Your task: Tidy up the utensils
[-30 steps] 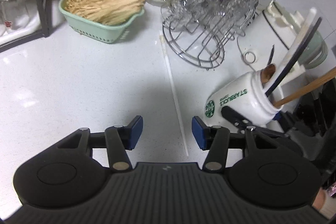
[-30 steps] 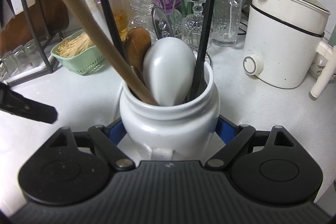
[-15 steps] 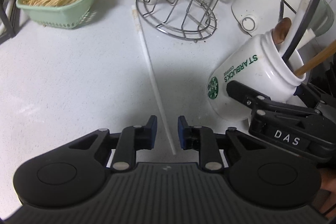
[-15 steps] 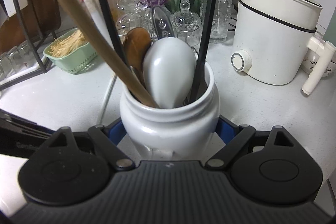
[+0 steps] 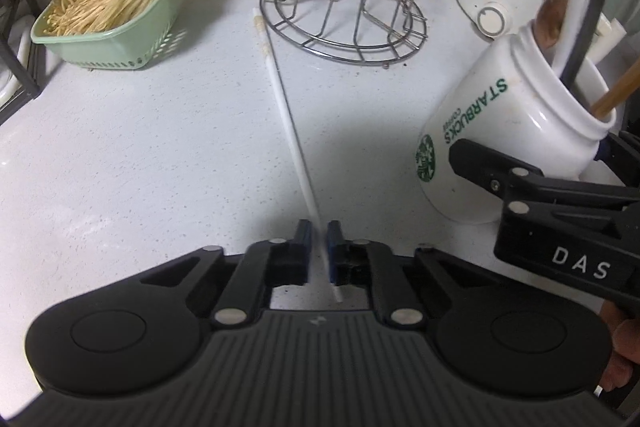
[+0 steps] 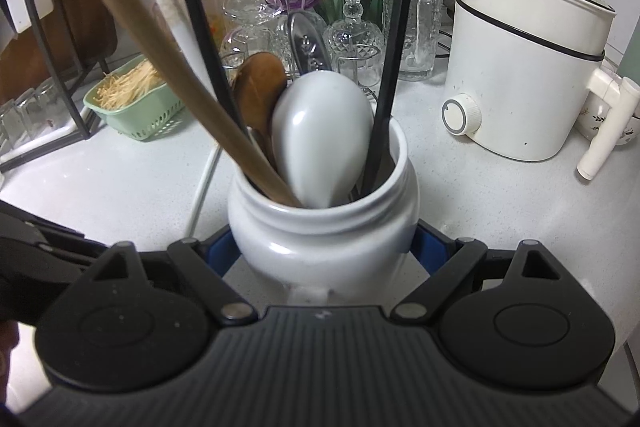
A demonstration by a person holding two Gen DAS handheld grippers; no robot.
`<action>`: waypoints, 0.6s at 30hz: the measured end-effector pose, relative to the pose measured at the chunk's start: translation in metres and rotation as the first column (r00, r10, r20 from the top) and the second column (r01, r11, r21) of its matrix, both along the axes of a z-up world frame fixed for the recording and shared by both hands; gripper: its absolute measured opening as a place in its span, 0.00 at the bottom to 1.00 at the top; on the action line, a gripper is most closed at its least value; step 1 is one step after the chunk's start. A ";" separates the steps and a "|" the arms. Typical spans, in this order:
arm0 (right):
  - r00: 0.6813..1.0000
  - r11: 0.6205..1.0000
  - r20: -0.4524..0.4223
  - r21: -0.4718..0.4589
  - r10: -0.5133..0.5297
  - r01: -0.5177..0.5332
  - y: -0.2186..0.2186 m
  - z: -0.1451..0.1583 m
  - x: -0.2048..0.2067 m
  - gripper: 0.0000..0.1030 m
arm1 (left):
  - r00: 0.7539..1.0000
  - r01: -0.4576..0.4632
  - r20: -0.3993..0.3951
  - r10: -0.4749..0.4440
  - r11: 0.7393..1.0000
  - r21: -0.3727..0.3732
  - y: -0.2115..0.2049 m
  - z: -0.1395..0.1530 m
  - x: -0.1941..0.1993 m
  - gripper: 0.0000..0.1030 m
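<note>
A long white chopstick (image 5: 286, 115) lies on the white counter (image 5: 140, 167), also showing as a thin white chopstick (image 6: 204, 183) beside the jar. My left gripper (image 5: 319, 241) is closing, and its blue pads pinch the chopstick's near end. My right gripper (image 6: 325, 255) is shut on a white Starbucks jar (image 6: 320, 227), which it holds tilted; in the left wrist view the jar (image 5: 500, 131) sits just right of the chopstick. The jar holds a white spoon (image 6: 320, 139), wooden spoons (image 6: 256, 95) and black chopsticks (image 6: 388, 67).
A green basket (image 5: 116, 27) of thin sticks stands at the back left. A wire rack (image 5: 344, 27) of glasses is behind the chopstick. A white electric cooker (image 6: 520, 75) is on the right, and a black rack (image 6: 40, 67) on the far left.
My left gripper moved forward and down over the chopstick's near end and its jaws closed from wide apart onto it. The right gripper kept hold of the jar without moving.
</note>
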State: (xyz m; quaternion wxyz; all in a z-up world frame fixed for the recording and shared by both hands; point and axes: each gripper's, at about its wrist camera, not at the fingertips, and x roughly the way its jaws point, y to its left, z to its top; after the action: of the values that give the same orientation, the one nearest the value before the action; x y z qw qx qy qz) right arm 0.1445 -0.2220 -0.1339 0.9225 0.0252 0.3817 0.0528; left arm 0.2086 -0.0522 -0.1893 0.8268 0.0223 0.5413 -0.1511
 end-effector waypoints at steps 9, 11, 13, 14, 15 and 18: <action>1.000 1.000 -0.013 -0.015 -0.020 0.020 0.004 0.001 0.003 0.88 | 1.000 0.009 -0.013 -0.009 1.000 -0.015 0.010 0.003 -0.009 0.04; 1.000 0.999 -0.012 -0.017 -0.028 0.028 0.006 0.001 0.002 0.88 | 1.000 0.013 -0.018 -0.014 1.000 -0.019 0.013 0.004 -0.015 0.03; 0.999 0.999 -0.012 -0.020 -0.034 0.034 0.007 0.001 0.001 0.88 | 1.000 0.013 -0.025 -0.014 0.999 -0.033 0.017 0.005 -0.022 0.02; 0.999 0.999 -0.012 -0.019 -0.037 0.037 0.007 0.001 0.001 0.88 | 1.000 0.007 -0.021 -0.008 0.999 -0.037 0.019 0.006 -0.026 0.02; 0.999 0.999 -0.012 -0.020 -0.037 0.037 0.007 0.001 0.000 0.88 | 1.000 0.001 -0.018 -0.001 0.999 -0.039 0.021 0.008 -0.031 0.02; 0.999 0.999 -0.014 -0.021 -0.034 0.034 0.006 0.002 0.001 0.89 | 0.999 -0.032 -0.034 0.030 0.997 -0.066 0.027 0.014 -0.045 0.02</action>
State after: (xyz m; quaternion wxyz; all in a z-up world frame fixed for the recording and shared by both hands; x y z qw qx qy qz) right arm 0.1458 -0.2158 -0.1323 0.9206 0.0223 0.3885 0.0330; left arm 0.1634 -0.0247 -0.1755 0.8204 -0.0162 0.5496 -0.1568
